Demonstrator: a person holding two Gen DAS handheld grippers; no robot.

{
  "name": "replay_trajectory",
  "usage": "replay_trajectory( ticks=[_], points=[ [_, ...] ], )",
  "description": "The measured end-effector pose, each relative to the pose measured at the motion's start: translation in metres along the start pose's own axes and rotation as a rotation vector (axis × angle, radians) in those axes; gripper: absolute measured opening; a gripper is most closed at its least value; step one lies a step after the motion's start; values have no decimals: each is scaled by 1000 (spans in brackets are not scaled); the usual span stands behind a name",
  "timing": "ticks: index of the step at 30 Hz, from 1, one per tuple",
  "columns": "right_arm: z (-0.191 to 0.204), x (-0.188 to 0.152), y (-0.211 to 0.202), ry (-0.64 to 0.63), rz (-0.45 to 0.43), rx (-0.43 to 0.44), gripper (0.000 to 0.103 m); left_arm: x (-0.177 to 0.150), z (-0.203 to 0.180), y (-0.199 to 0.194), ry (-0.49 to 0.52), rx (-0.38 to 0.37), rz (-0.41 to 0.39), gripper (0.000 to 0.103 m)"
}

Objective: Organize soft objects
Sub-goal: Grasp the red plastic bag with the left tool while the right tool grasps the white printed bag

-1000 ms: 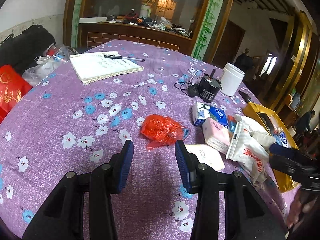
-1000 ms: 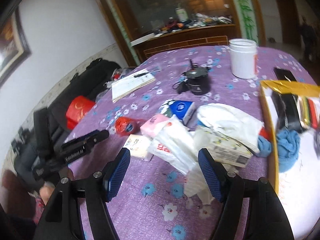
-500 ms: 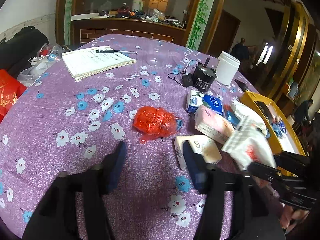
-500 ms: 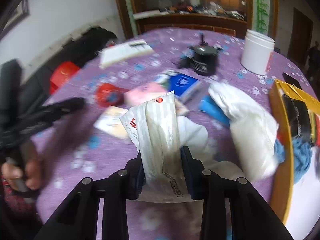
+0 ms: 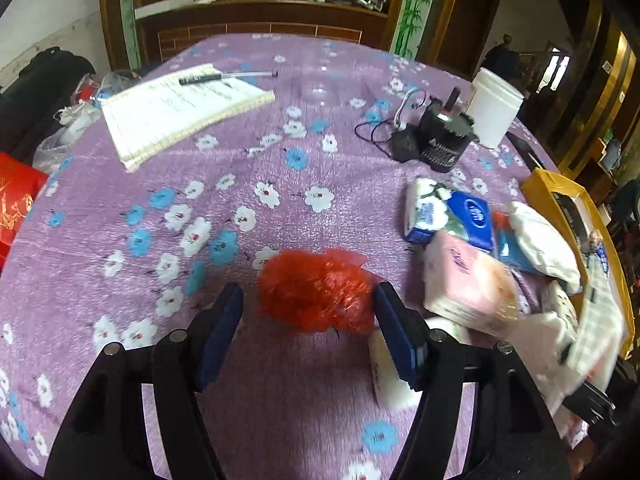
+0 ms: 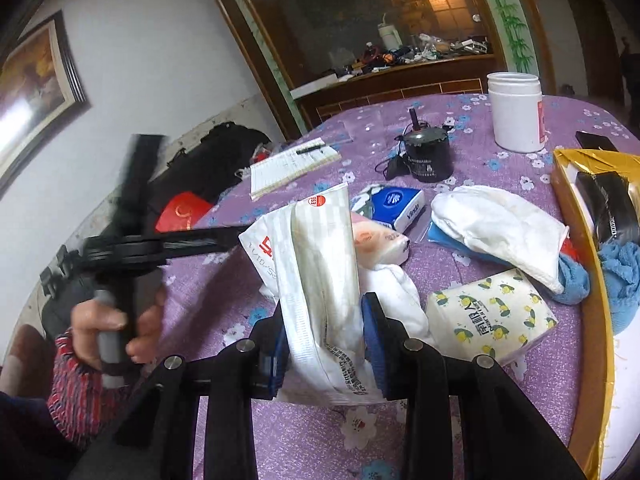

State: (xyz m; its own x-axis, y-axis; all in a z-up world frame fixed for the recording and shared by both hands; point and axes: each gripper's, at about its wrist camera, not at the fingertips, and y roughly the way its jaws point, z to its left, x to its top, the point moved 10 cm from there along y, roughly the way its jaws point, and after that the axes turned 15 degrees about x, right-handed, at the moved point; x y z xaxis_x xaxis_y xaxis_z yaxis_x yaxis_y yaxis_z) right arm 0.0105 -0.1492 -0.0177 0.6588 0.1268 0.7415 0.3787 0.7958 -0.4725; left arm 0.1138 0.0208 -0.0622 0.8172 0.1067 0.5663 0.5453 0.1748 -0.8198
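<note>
At the far left edge a red bag (image 5: pixel 14 196) with gold script, not readable, sits beside the purple flowered tablecloth (image 5: pixel 120 184). Next comes a lined notebook (image 5: pixel 180 108) with a pen (image 5: pixel 224 77) lying on it. The left gripper (image 5: pixel 308 320) has just been widening its jaws and stands released: its 2 blue pads flank a crumpled red plastic bag (image 5: pixel 316 288), the right pad at the bag's edge, the left one apart from it. Right of that bag lie a pink tissue pack (image 5: pixel 468 288) and a blue pack marked "Vinda" (image 6: pixel 398 202), then a black round device (image 6: pixel 426 156) with a cord and a white jar (image 6: pixel 516 114).

The right gripper (image 6: pixel 324 340) is clenched on a white striped wipes pack (image 6: pixel 320 272), held upright above the cloth; it carries a red round sticker and red characters too blurred to read. Beside it rest a lemon-printed tissue pack (image 6: pixel 492 316) bearing Chinese characters, a white cloth bundle (image 6: pixel 500 224), and a yellow tray (image 6: pixel 592 320) at the right edge.
</note>
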Motion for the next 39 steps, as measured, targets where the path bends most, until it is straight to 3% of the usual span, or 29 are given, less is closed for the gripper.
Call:
replay_trajectory(
  ticks=[2, 3, 6, 13, 17, 20, 28, 39],
  points=[
    [0, 0, -1, 3, -8, 5, 35, 0, -2, 8, -3, -3, -12, 67],
    [0, 0, -2, 6, -8, 8, 35, -1, -1, 10, -1, 6, -12, 60],
    [2, 0, -2, 12, -11, 15, 35, 0, 4, 11, -1, 32, -37, 23],
    [3, 1, -5, 5, -31, 12, 35, 5, 10, 3, -39, -7, -67, 20],
    [5, 1, -8, 4, -39, 12, 35, 12, 7, -15, -33, -17, -150, 20],
    [4, 3, -10, -1, -51, 1, 35, 16, 1, -30, -1, 17, -227, 20],
    [-5, 9, -18, 16, -91, -34, 35, 7, -22, -69, 75, 49, -334, 20],
    [-15, 15, -30, 50, -138, -45, 35, -5, -51, -92, 124, 49, -387, 20]
  ],
)
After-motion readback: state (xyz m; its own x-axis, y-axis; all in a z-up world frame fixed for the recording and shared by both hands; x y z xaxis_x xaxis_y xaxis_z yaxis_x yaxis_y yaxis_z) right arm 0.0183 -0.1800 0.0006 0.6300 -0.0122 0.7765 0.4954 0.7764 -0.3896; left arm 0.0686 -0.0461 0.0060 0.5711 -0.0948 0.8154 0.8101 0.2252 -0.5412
